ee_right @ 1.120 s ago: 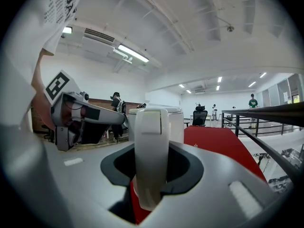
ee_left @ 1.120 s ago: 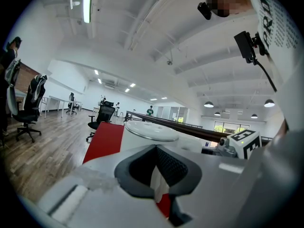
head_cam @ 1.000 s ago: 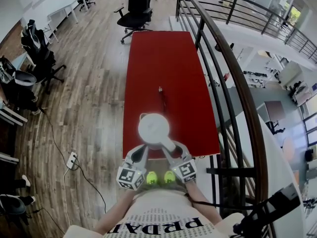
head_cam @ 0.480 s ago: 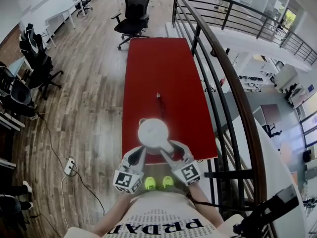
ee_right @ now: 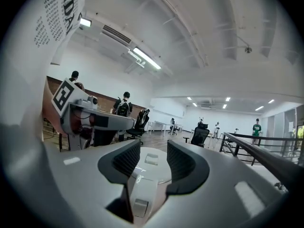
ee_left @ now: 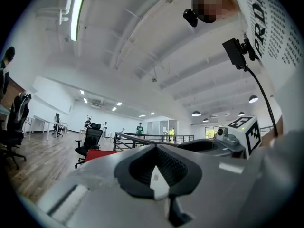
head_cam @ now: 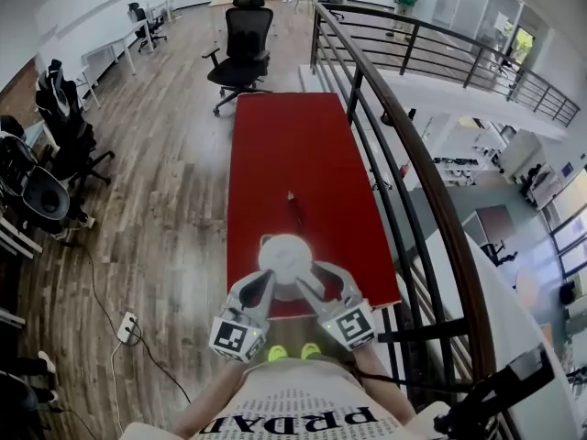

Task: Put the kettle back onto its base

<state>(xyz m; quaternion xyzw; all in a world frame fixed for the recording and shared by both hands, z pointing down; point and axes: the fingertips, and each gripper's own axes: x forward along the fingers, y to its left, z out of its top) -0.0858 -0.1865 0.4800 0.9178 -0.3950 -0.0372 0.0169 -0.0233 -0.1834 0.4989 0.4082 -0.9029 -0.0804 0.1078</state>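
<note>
Sitting near the front edge of the long red tabletop [head_cam: 293, 145], the round white plastic kettle [head_cam: 286, 257] looks to me already put down, and a thin black cord [head_cam: 293, 200] trails away from it across the flat red surface. Its base I can't actually see from above, since the kettle's wide body covers that spot. I'd judge the placing done or very nearly so, with only the letting-go and backing away left. The right gripper [ee_right: 154, 160] has just been opening its jaws: the dark ribbed pads [ee_right: 127, 159] stand apart on either side of the kettle's smooth white handle [ee_right: 141, 189] without pressing on it. The left gripper [ee_left: 156, 165] has its jaws brought together on nothing, just beside the kettle. The kettle reads hard and slick, with a flat disc of a lid and a blocky handle, against the matte grey shells of the grippers.
</note>
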